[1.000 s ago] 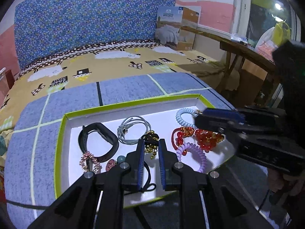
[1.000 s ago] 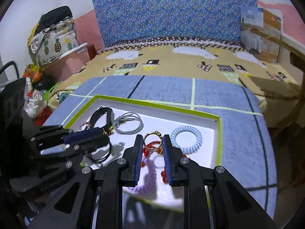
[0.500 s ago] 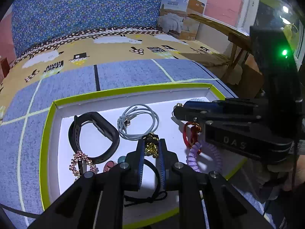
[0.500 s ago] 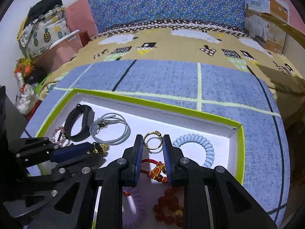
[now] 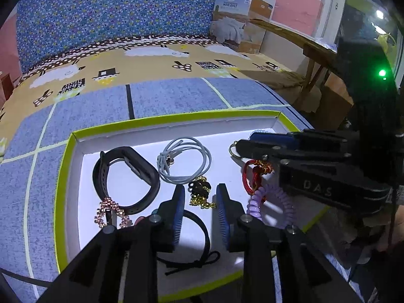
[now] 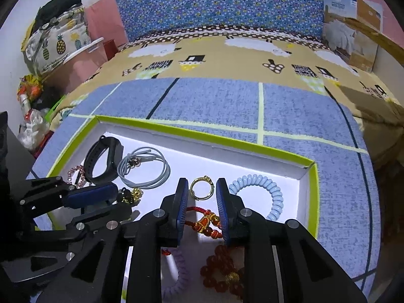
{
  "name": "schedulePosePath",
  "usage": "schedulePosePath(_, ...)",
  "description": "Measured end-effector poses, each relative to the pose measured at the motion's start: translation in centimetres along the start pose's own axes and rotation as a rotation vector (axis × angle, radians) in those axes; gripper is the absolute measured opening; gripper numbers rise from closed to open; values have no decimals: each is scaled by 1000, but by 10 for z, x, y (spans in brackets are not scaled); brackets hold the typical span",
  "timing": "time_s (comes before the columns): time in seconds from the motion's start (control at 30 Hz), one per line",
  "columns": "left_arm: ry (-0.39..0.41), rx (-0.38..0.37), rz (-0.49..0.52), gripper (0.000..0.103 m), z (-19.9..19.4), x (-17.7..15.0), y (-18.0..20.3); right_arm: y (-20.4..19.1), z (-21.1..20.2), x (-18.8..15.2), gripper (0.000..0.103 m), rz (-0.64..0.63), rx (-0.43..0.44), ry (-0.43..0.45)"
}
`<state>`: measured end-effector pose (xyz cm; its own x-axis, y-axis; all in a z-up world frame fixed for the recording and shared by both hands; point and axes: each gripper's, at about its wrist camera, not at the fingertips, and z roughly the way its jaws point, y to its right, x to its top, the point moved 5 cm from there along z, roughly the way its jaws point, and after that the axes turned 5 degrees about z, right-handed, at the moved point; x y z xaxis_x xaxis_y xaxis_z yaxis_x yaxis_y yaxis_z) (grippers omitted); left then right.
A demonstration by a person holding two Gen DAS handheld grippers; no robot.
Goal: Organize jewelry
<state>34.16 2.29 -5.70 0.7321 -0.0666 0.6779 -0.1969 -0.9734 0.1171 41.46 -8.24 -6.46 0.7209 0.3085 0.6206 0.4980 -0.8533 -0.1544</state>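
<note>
Left gripper (image 5: 200, 194): fingers now apart, wider than a second ago, over the tray floor; the gold-and-black charm (image 5: 200, 192) lies loose between the tips, where earlier the narrow gap sat tight around it.
Right gripper (image 6: 202, 189): fingers apart with the gold ring (image 6: 202, 188) between the tips; whether the pads touch it cannot be told. The gap has widened since a second ago, and the ring now sits low by the tray floor.
Tray (image 5: 64, 166): green-rimmed, white inside, on the blue mat (image 6: 227, 101); it fills more of both views than a second ago.
Black band (image 5: 126, 176): left part of the tray, looped, unchanged.
Grey cord (image 5: 185, 160): just beside the band, unchanged.
Pink charm (image 5: 111, 213): touching the band's near end.
Blue coil (image 6: 260, 192): right of the ring, near the tray's right wall.
Red cord (image 6: 204, 221): under the right fingers, with red beads (image 6: 222, 275) nearer the camera.
Purple coil (image 5: 267, 207): beside the red cord, partly under the right gripper.
Black tie (image 5: 199, 247): near edge, under the left fingers.
</note>
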Motion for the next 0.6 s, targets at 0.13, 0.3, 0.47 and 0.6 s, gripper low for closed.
schedulePosePath(0.13, 17, 2, 2, 27, -12, 0, 2, -4, -16, 0, 23, -9, -1, 35)
schedulePosePath(0.3, 53, 21, 13, 27, -37, -7, 8, -8, -44, -10, 24, 1, 13, 87)
schedulePosePath(0.47, 106, 49, 14, 27, -69, -18, 15, -19, -75, -31, 27, 2, 25, 130)
schedulePosePath(0.6, 146, 75, 8, 27, -95, -32, 22, -26, -100, -52, 35, 8, 28, 163)
